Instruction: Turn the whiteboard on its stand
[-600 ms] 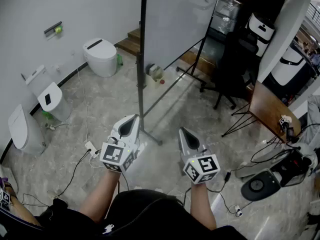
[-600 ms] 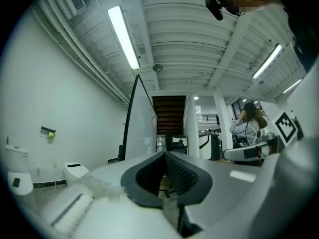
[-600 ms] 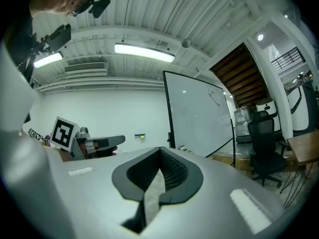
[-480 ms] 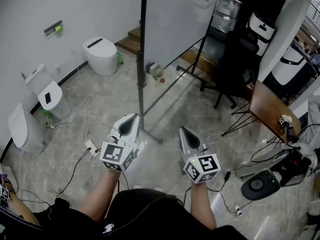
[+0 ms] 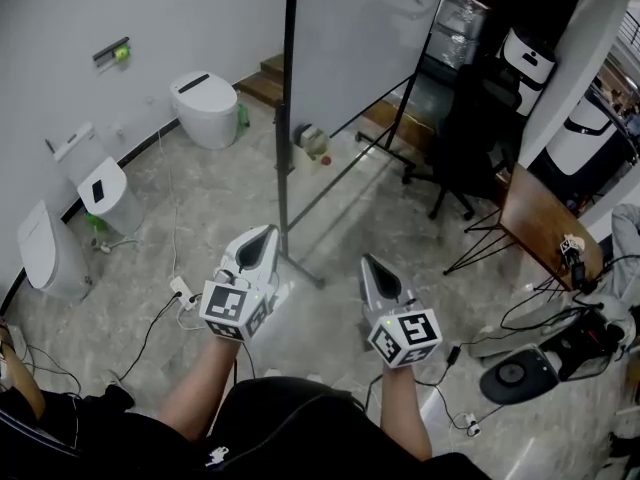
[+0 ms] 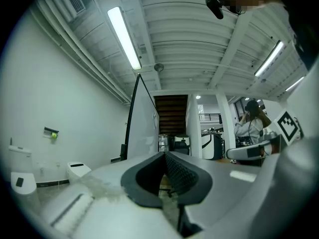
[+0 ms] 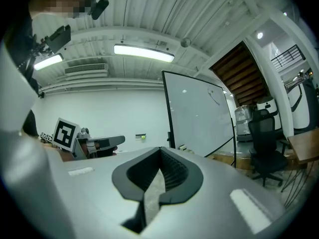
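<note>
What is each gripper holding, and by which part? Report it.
Nothing is held. The left gripper and the right gripper are both shut and empty, short of the whiteboard ahead of them.

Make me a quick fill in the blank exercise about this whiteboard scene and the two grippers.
The left gripper and the right gripper both have their jaws ___, with nothing between them.
The whiteboard has a frame coloured ___.
In the head view, the office chair stands to the whiteboard's ___.
Missing words: shut; black; right.
</note>
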Demonstrator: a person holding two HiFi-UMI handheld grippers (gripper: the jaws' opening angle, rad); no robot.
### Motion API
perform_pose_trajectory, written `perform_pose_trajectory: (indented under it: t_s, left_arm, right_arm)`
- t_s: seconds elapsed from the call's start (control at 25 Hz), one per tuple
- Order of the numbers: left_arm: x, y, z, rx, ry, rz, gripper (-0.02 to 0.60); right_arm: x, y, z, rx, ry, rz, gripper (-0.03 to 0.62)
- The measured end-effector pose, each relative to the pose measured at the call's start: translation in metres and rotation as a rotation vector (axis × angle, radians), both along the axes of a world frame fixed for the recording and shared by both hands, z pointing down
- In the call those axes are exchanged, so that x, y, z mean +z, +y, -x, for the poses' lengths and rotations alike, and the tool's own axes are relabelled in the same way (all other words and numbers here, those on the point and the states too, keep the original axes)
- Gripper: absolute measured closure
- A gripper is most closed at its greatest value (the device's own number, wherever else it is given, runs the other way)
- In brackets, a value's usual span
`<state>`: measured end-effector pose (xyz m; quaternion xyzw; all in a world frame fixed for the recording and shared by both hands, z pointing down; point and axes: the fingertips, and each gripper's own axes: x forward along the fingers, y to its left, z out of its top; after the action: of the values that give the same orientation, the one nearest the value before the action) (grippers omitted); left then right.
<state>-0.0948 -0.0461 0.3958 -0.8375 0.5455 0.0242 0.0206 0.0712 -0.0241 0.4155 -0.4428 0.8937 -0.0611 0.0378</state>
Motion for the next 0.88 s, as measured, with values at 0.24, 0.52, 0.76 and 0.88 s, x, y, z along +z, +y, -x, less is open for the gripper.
perform_pose_trajectory:
  t_s: [0.24, 0.52, 0.76, 0.88]
  left_arm:
    - [0.005, 0.002, -0.006, 0.002, 0.009, -0.006, 0.577]
    - [0.006, 0.005, -0.015, -0.022, 0.01, -0.01, 0.577]
    - [0.01, 0.009, -0.025, -0.048, 0.004, -0.01, 0.577]
    - [0.013, 0.012, -0.027, -0.07, -0.003, -0.003, 0.579]
  right_arm:
    - [0.004, 0.001, -0.003, -0.03, -0.013, 0.009, 0.586]
    - [0.008, 0.001, -0.015, -0.052, -0.007, 0.014, 0.586]
    - [0.011, 0.0, -0.03, -0.068, -0.01, 0.015, 0.586]
    - [0.015, 0.001, -0.035, -0.077, -0.011, 0.017, 0.586]
